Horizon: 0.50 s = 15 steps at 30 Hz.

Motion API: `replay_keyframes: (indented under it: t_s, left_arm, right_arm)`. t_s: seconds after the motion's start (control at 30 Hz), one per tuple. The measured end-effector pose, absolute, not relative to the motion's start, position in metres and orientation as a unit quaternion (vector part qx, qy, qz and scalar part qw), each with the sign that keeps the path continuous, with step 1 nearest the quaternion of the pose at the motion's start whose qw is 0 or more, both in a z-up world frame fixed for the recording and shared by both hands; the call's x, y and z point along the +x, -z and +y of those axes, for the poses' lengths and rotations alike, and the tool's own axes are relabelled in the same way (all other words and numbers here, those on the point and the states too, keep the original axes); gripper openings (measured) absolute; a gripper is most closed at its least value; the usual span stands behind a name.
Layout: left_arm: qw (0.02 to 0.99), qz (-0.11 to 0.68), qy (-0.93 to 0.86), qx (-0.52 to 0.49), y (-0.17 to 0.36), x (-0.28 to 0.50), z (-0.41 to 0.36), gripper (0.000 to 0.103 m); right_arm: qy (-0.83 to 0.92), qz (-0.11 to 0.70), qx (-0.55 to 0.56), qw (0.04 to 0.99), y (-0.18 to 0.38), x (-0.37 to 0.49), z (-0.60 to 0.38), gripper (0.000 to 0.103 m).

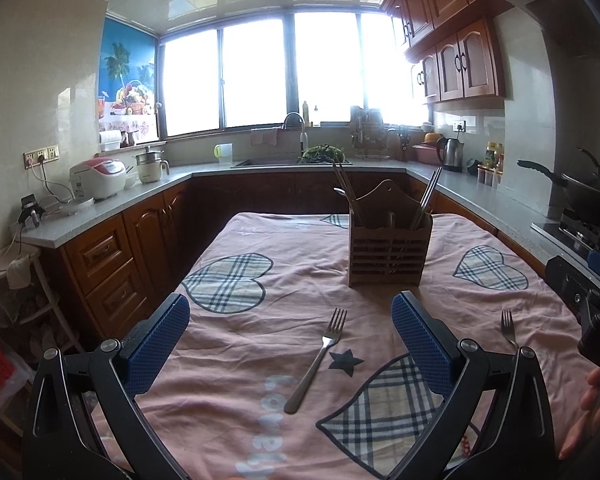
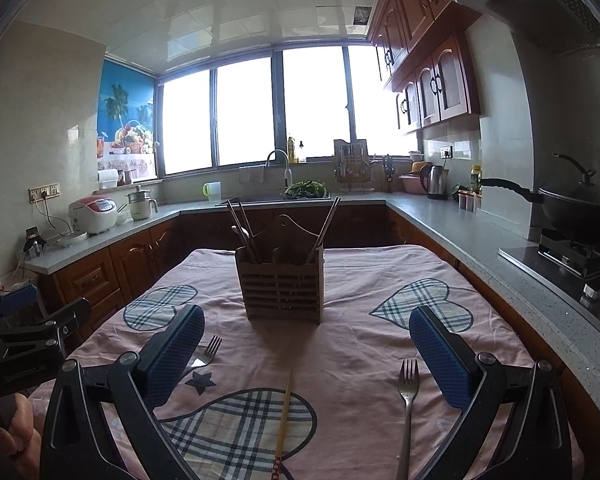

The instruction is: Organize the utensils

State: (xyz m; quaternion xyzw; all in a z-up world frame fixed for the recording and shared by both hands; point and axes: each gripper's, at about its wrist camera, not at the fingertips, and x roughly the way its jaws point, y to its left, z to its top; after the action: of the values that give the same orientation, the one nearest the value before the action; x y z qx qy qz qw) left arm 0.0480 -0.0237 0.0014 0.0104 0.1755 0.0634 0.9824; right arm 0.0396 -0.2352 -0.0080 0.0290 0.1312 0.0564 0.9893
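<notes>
A slatted wooden utensil holder (image 1: 388, 254) (image 2: 282, 286) stands upright on the pink tablecloth, with chopsticks and a spoon sticking out of it. One steel fork (image 1: 318, 358) lies between the wide-apart fingers of my open left gripper (image 1: 291, 320). A second fork (image 2: 407, 404) (image 1: 509, 328) lies in front of my open right gripper (image 2: 307, 332), near its right finger. A single wooden chopstick (image 2: 285, 416) lies on the plaid heart between the right gripper's fingers. The first fork's tines (image 2: 209, 351) peek past the right gripper's left finger. Neither gripper holds anything.
The table (image 1: 284, 248) is ringed by grey kitchen counters (image 2: 452, 224) with a rice cooker (image 1: 98, 178), a kettle (image 2: 436, 182), and a wok (image 2: 576, 206) on a stove at the right. A person's hand (image 1: 588, 412) shows at the right edge.
</notes>
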Motion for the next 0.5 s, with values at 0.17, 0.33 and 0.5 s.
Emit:
replay_keyframes:
  t_s: [0.17, 0.33, 0.5]
  left_arm:
    - [0.982, 0.177, -0.063, 0.009, -0.0014, 0.049, -0.0223, 0.103]
    - [0.982, 0.177, -0.064, 0.009, -0.0016, 0.0491, -0.0216, 0.103]
    - [0.982, 0.178, -0.065, 0.009, -0.0014, 0.0495, -0.0205, 0.103]
  right_arm:
    - [-0.058, 0.129, 0.029, 0.989, 0.0063, 0.0398, -0.235, 0.103]
    - [-0.059, 0.132, 0.03, 0.989, 0.0069, 0.0412, -0.2344, 0.103]
    - [-0.06, 0.132, 0.029, 0.989, 0.0075, 0.0413, -0.2341, 0.103]
